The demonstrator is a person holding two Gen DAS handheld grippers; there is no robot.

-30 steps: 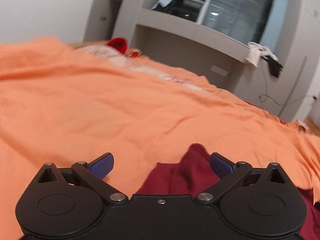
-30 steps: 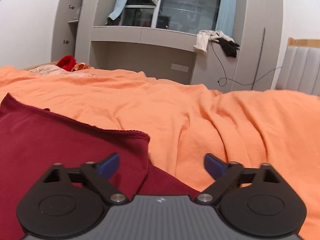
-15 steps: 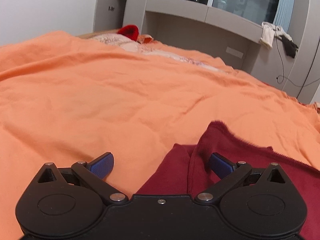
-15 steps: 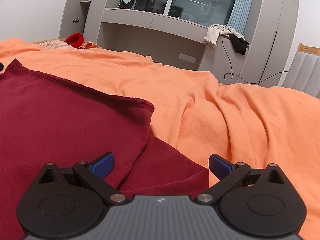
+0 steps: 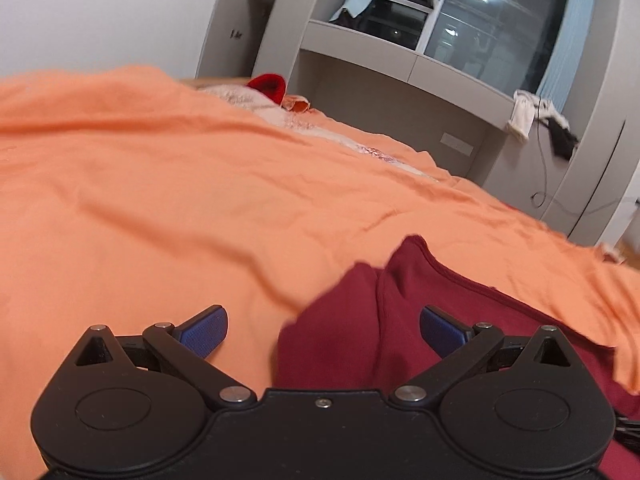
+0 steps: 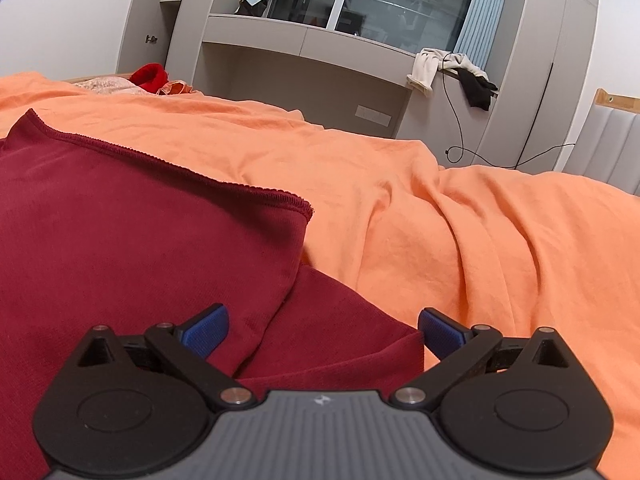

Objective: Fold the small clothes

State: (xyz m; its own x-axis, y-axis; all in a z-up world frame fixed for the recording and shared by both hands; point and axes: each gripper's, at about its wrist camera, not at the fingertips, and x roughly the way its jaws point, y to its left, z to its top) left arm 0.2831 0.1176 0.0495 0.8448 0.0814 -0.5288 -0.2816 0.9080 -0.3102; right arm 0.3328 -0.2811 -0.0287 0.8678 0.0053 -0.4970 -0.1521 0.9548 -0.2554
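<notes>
My left gripper (image 5: 323, 330), fingers spread and empty, stood over the dark red garment's (image 5: 360, 320) bunched corner on the orange bedspread (image 5: 160, 200). My right gripper (image 6: 322, 330), likewise spread, straddled a folded layer; only this view showed the hem (image 6: 180, 168) running leftward.

Maroon garment flatter, both views shifted

In the right wrist view the maroon garment (image 6: 132, 232) has its folded corner further right and lower than a second ago; in the left wrist view its raised fold (image 5: 400, 280) sits lower, the room tilted.
</notes>
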